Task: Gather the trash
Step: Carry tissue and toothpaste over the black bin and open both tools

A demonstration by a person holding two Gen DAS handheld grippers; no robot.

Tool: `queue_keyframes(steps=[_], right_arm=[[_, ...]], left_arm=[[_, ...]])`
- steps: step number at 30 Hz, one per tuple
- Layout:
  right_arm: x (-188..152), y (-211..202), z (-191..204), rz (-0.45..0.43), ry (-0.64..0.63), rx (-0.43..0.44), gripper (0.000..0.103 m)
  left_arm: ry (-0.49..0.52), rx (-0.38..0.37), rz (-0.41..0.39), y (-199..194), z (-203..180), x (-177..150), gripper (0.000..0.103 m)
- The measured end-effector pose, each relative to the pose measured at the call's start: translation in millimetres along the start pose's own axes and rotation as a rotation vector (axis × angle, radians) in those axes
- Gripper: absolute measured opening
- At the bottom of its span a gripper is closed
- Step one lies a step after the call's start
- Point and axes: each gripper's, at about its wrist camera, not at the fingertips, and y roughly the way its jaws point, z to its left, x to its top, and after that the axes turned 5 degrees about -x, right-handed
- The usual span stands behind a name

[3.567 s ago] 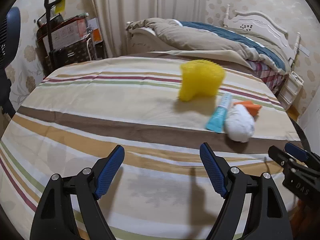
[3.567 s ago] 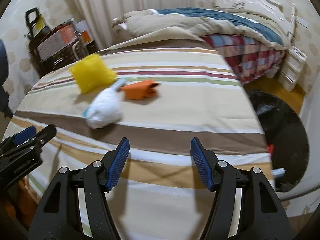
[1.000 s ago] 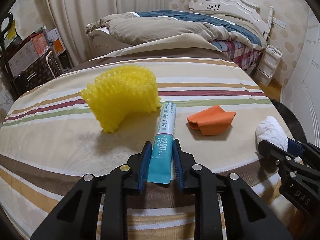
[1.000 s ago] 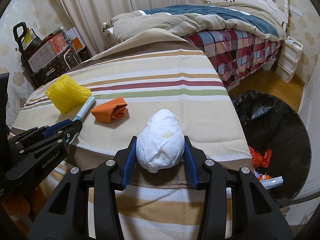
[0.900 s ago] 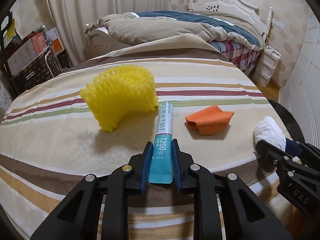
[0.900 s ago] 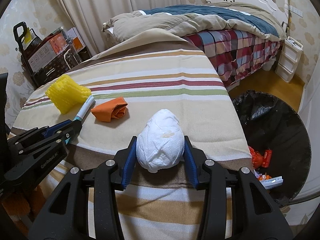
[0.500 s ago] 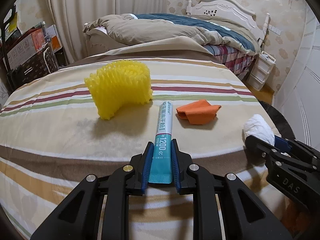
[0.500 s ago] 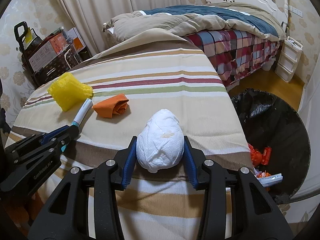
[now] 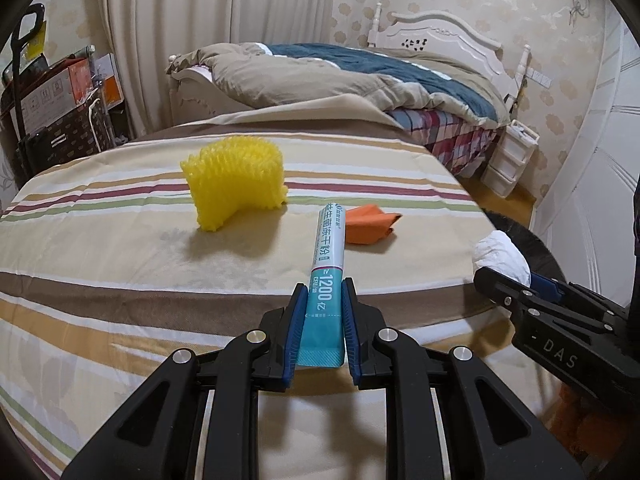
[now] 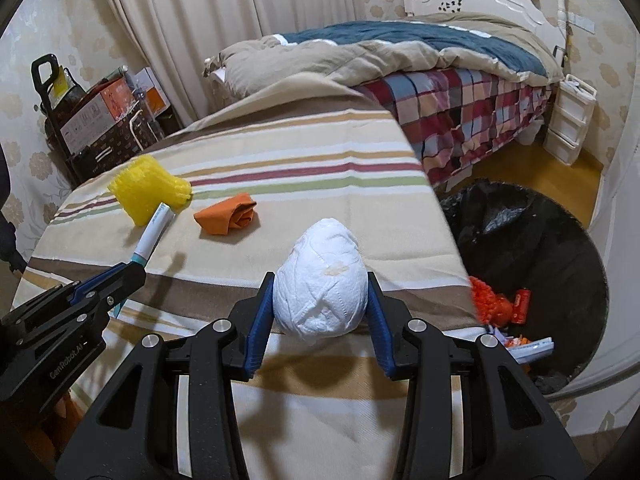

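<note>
A: Trash, counted: four pieces up top. One teal-and-white tube (image 9: 327, 276), clamped at its teal end between the blue pads of the left claw (image 9: 323, 330), lifted and pointing away over the striped surface (image 9: 100, 248).

B: And one white wad of tissue (image 10: 320, 280), squeezed between the pads of the right claw (image 10: 320, 312), held over the near edge of the same striped cloth. Faint brownish stain on its front.

A: Two pieces lying loose: one yellow foam net sleeve (image 9: 236, 182), curled and standing on its edge; one orange crumpled scrap (image 9: 370, 224) to its right, near but apart.

B: Seen from the right wrist, same pair: yellow sleeve (image 10: 150, 190) far left, orange scrap (image 10: 228, 216) between it and the wad. Tube (image 10: 154, 232) sticking out ahead of the left claw (image 10: 120, 276), tip just in front of the yellow sleeve.

A: Bins?

B: One, lined with a black bag (image 10: 528, 248), on the floor to the right, below the edge of the surface. Inside, something orange and netlike, something small and red, some paper. Hard to count at that edge, blurred.

A: Behind: one bed (image 9: 360, 80) with a tan-and-blue quilt and a white headboard, one white drawer unit (image 9: 508, 156) beside it, one black trolley (image 9: 48, 120) loaded with boxes by the curtain.
</note>
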Motion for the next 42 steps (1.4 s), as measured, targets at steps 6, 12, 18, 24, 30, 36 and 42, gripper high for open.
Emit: queue_keyframes(steps=[6,12,18,24,30,36,42], right_arm=[[-1.4,-21.2,-13.1,-0.038,0.013,-0.027,0.042],[-4.9,-35.2,-34.8,-0.062,0.039,-0.068,0.042],[-6.7,-45.9,-64.3,-0.083,0.079,-0.113,0.042],[-2.7,-51.8,-98.2,-0.102,0.116,-0.158,0.042],[-1.1,-46.6,-126.8,-0.099,0.141,-0.194,0.042],[0.3,-36.8,-147.6,-0.092,0.157,-0.217,0.042],[1.8,-28.9,-167.5,-0.087,0.182,-0.226,0.042]], left_arm=[[0.013,-0.029,-0.032,-11.9,-14.2,0.5,0.021],[0.047,-0.064,-0.054,-18.5,-37.1,2.2,0.021],[0.093,-0.103,-0.07,-17.0,-70.3,6.3,0.021],[0.134,-0.148,-0.063,-4.4,-104.1,10.4,0.021],[0.177,-0.169,-0.048,11.6,-133.7,14.1,0.021],[0.22,-0.175,-0.039,29.0,-157.6,19.0,0.021],[0.245,-0.173,-0.021,48.2,-179.0,22.1,0.021]])
